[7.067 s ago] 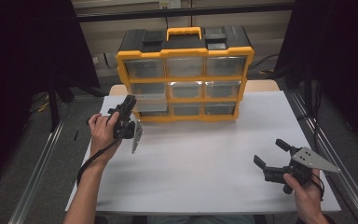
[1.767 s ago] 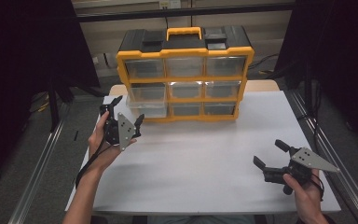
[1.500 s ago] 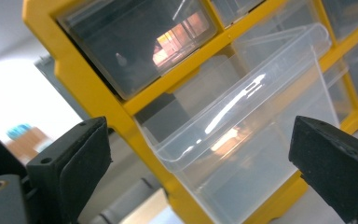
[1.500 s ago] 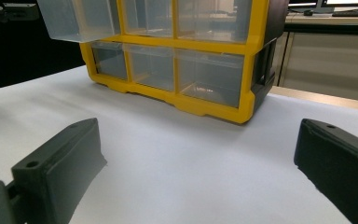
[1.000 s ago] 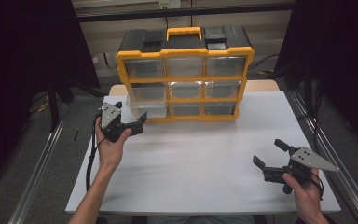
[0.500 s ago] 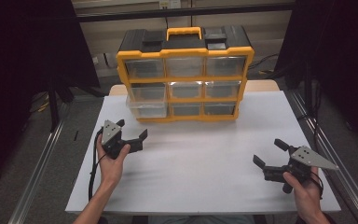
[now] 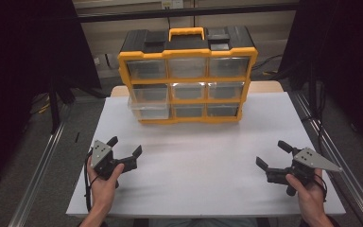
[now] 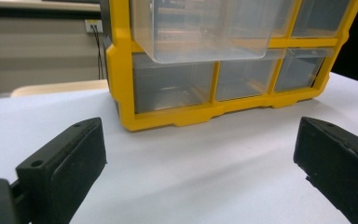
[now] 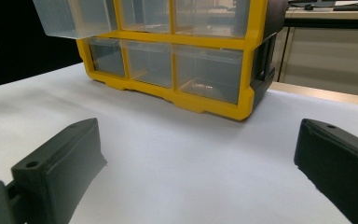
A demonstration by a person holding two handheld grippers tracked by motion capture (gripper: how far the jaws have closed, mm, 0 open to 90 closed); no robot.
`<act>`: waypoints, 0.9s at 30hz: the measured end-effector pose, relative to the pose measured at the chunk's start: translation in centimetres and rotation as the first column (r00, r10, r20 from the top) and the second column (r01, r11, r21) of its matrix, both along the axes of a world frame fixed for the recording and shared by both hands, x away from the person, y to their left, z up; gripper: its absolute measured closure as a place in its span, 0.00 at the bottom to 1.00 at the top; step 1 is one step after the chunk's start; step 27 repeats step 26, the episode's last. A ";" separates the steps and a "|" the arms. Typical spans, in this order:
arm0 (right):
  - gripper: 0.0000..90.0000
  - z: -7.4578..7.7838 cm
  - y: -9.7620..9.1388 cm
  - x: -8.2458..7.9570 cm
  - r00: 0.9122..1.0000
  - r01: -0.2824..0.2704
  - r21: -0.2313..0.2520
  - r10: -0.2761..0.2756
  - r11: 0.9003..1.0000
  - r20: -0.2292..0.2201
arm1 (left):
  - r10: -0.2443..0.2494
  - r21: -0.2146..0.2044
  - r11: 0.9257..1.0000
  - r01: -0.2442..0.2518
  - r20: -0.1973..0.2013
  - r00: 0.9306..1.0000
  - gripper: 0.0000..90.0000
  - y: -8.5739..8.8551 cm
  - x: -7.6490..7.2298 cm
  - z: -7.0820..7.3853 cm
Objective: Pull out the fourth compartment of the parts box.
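At the left of the high view we see the left gripper (image 7: 122, 148) held in the person's left hand (image 7: 103, 182), low over the near left part of the white table (image 7: 203, 161). Its two black jaws stand wide apart with nothing between them. A black cable (image 7: 87, 187) loops from it past the wrist. In the left gripper view the same jaws rise at the two bottom corners, well apart, and between them we see only bare white table surface.

At the middle, against the far edge of the table, stands the yellow and black drawer cabinet (image 7: 187, 75), upright, with a yellow carry handle (image 7: 186, 33) on its top. It holds three rows of three clear drawers. The left drawer of the middle row (image 7: 149, 100) is pulled out toward the person and overhangs the bottom left drawer (image 7: 150, 112). The other drawers sit flush in the frame. In the left gripper view the open drawer (image 8: 200, 28) juts out above the bottom row, and we see nothing inside it. Both grippers are well apart from the cabinet.

At the right, the right gripper (image 7: 272, 155) rests in the person's right hand (image 7: 309, 194) near the near right corner of the table. Its grey three-cornered plate (image 7: 317, 160) points to the right. Its jaws are likewise spread wide and grip nothing. In the right gripper view they frame bare table, with the cabinet (image 9: 186, 56) beyond and the open drawer (image 9: 74, 17) at upper left.
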State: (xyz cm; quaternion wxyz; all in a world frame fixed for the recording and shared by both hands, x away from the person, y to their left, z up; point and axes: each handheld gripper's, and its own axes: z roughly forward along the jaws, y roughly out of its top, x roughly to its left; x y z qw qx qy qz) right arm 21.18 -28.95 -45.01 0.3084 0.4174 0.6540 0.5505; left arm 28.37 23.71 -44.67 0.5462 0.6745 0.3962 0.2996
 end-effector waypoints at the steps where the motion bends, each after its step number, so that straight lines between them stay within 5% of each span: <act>1: 0.01 0.0 0.0 0.0 1.000 0.000 0.002 0.000 1.000 0.003 | 0.009 0.006 1.000 -0.009 0.014 1.000 0.04 0.0 -0.4 0.1; 3: 0.01 0.1 -0.1 -0.2 1.000 0.004 -0.002 -0.004 1.000 0.000 | -0.018 -0.029 0.999 0.019 0.027 0.999 0.05 0.1 -1.5 0.4; 6: 0.01 0.0 -0.3 -0.1 1.000 0.011 -0.006 -0.011 1.000 -0.001 | -0.022 -0.012 1.000 0.023 0.029 0.999 0.05 0.2 -2.4 0.6; 9: 0.01 0.0 -0.2 -0.1 1.000 0.016 -0.003 -0.016 1.000 -0.002 | -0.029 -0.066 0.997 0.028 -0.004 1.000 0.05 0.6 -2.7 0.3; 12: 0.01 0.0 -0.1 -0.3 1.000 0.010 -0.005 -0.010 1.000 -0.003 | -0.028 -0.057 0.998 0.028 0.002 1.000 0.05 1.3 -3.1 0.4; 15: 0.01 -0.1 -0.3 -0.2 1.000 0.023 -0.002 -0.023 1.000 -0.008 | -0.011 -0.100 0.995 0.010 -0.012 1.000 0.05 1.3 -2.8 0.4; 18: 0.01 -0.1 -0.4 -0.3 1.000 0.024 0.001 -0.024 1.000 -0.017 | -0.024 -0.096 0.995 0.021 -0.026 0.999 0.05 1.0 -2.4 0.3; 22: 0.01 -0.1 -0.5 -0.5 0.999 0.032 -0.005 -0.032 0.999 -0.016 | -0.035 -0.075 0.997 0.036 0.019 0.999 0.05 0.7 -2.4 0.8; 27: 0.01 -0.2 -0.3 -0.2 0.999 0.032 -0.010 -0.033 0.999 -0.023 | -0.039 -0.062 0.997 0.040 0.018 0.999 0.05 0.9 -2.4 0.8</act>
